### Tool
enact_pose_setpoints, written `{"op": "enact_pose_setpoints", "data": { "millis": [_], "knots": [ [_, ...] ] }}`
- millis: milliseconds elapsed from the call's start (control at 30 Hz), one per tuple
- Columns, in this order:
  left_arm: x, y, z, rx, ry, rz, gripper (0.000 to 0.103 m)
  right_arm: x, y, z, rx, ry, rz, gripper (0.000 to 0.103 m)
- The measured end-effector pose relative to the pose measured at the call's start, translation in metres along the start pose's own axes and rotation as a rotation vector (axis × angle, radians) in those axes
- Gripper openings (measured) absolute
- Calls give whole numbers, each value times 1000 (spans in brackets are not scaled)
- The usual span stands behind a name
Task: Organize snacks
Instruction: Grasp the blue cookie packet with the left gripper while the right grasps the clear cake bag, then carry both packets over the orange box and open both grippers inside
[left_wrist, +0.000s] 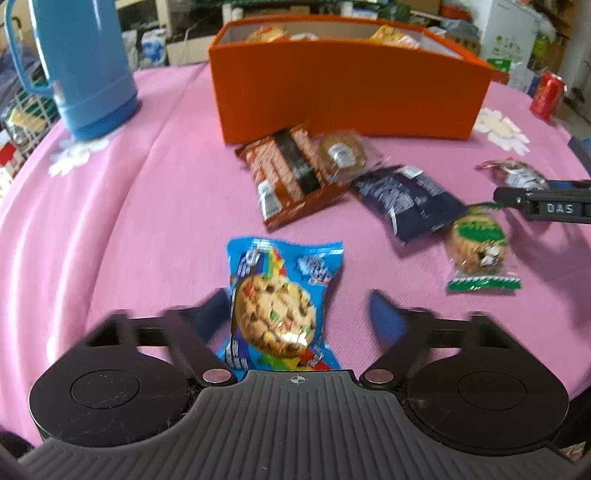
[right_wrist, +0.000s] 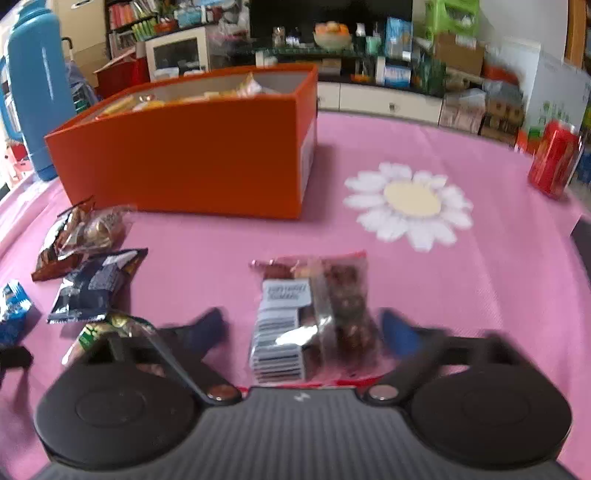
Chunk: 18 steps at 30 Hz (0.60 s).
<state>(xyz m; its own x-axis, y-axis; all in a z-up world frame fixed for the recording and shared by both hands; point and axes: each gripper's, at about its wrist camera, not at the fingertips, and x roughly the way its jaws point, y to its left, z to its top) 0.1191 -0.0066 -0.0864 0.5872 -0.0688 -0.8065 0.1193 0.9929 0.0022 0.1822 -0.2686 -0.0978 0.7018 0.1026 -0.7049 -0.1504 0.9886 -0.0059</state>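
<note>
Though blurred, both pkts' (left_wrist: 275, 306) (right_wrist: 314, 321) near ends behind gripper bodies.

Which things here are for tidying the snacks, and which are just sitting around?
For the job:
orange box
blue cookie packet
red-edged clear snack packet
green cookie packet
dark blue packet
brown wafer packet

Just sitting around:
blue flask
red can
</note>
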Motion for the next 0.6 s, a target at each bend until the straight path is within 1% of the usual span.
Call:
{"op": "enact_pose_setpoints", "data": {
  "millis": [33, 67, 100, 167, 300, 333, 400, 467, 533, 567, 600],
  "knots": [
    [-2, 0, 2, 0, -3, -9, 6, -2, -1, 1, 5, 0, 7, 58],
    [-2, 2, 4, -13, 11, -20, 5, -3, -3, 0, 16, 0, 14, 58],
    [-4, 3, 5, -33, 14, -14, 5, -4, -4, -1, 19, 1, 12, 58],
    [-9, 7, 5, -64, 5, -9, 5, -10, -7, -1, 40, -6, 25, 58],
    [-22, 13, 8, -105, 0, -55, 5, -36, -10, 2, 74, -68, 38, 56],
    [-25, 13, 8, -106, -6, -54, 5, -41, -9, 0, 87, -72, 41, 56],
    [-28, 10, 6, -86, -5, -39, 6, -43, -5, -10, 91, -48, 28, 56],
    [-25, 9, 0, -79, 14, -35, 6, -38, -2, -20, 104, -1, 29, 63],
    [-21, 10, -7, -81, 39, -39, 8, -37, -2, -22, 105, 14, 30, 71],
    [-19, 10, -11, -81, 46, -38, 10, -39, -2, -23, 106, 15, 22, 80],
    [-20, 9, -14, -72, 38, -31, 11, -42, -3, -24, 110, 10, 12, 95]
  ]
}}
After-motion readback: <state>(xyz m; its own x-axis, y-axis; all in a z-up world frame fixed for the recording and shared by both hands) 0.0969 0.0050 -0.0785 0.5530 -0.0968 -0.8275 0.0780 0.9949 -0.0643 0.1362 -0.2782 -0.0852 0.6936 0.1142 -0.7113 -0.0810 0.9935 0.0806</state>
